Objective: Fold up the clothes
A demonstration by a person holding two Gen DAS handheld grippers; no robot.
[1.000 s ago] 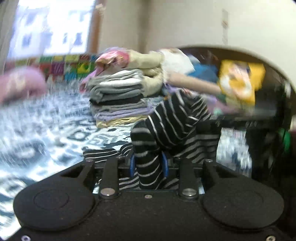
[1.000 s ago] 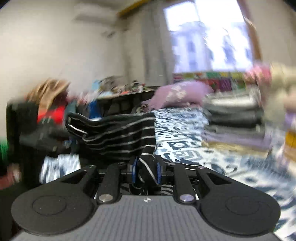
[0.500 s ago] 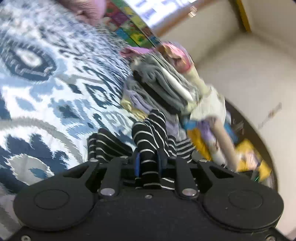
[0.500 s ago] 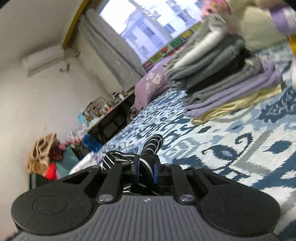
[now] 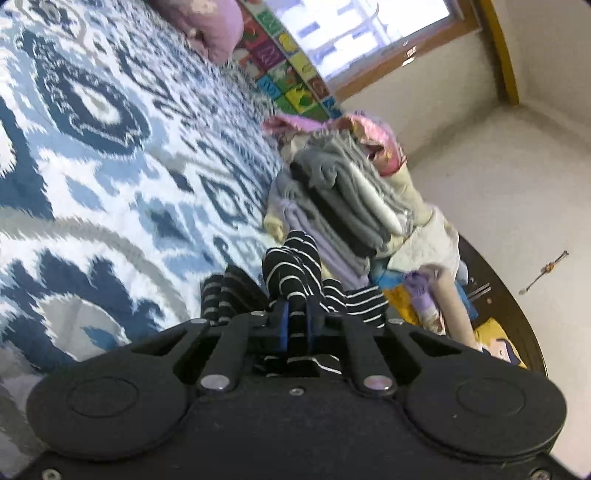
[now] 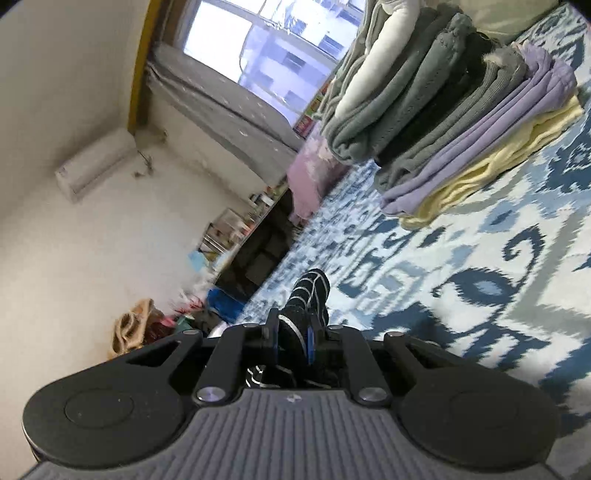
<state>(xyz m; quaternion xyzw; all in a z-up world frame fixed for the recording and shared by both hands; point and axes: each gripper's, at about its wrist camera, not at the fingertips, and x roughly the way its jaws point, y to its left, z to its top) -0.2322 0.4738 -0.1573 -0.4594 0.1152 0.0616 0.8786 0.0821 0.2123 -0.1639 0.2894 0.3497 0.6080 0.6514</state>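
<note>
**Striped garment pinched at two points over the patterned bed**

While both cameras sit rolled to one side, the bed (image 5: 110, 155) with its blue and white cover fills the ground ahead of and beside both tongs. Ahead of the left tongs (image 5: 295, 325) and to their right stands a stack of folded clothes (image 5: 343, 206), grey, black, lilac and pale yellow layers; the same stack lies ahead and to the right of the right tongs (image 6: 293, 336). Farther ahead of both is a purple pillow (image 5: 207, 26) beneath a bright window (image 6: 258, 40).

Closest in is the black garment with thin white stripes (image 5: 291, 273). A bunched fold of it rises between the left tongs, which are closed on the cloth, and more of it spreads on the bed just ahead and to either side of them. Another narrow fold of the same striped cloth stands up between the right tongs, which are likewise clamped on it, low over the bed cover.
</note>
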